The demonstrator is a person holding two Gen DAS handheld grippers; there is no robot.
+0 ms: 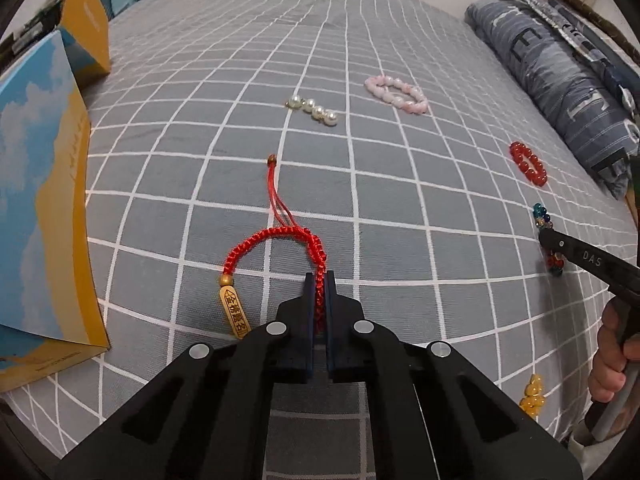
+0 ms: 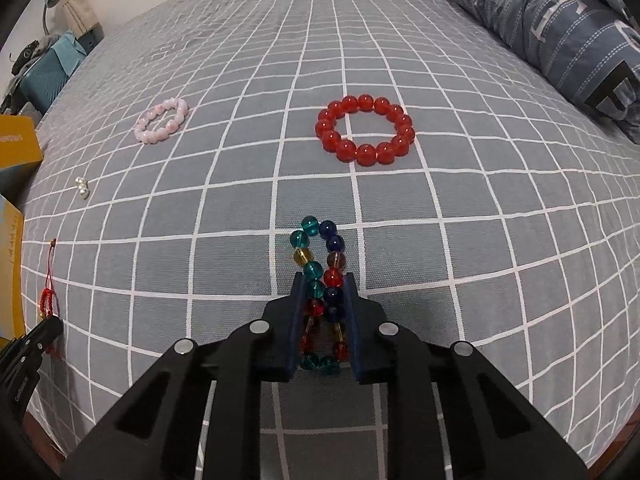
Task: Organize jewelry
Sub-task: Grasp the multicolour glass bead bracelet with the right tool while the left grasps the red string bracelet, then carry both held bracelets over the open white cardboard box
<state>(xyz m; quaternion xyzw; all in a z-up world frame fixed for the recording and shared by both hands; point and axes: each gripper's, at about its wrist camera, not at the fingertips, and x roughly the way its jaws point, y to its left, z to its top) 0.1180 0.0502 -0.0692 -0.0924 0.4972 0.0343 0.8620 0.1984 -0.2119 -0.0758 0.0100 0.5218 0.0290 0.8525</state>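
My left gripper (image 1: 319, 280) is shut on the braid of a red woven cord bracelet (image 1: 276, 236) that lies on the grey checked bedsheet (image 1: 400, 208); its gold tag (image 1: 234, 310) rests to the left of the fingers. My right gripper (image 2: 323, 280) is shut on a multicoloured glass bead bracelet (image 2: 320, 248), squeezed into a narrow loop between the pads. Farther off lie a red bead bracelet (image 2: 365, 130), a pink bead bracelet (image 2: 162, 119) and a pearl piece (image 1: 313, 110). The right gripper (image 1: 548, 240) also shows at the right edge of the left wrist view.
A blue and orange box (image 1: 44, 208) with a raised lid stands at the left. A folded blue patterned quilt (image 2: 560, 28) lies along the right side. Yellow beads (image 1: 534, 396) sit near the front right. A hand (image 1: 612, 356) holds the right gripper's handle.
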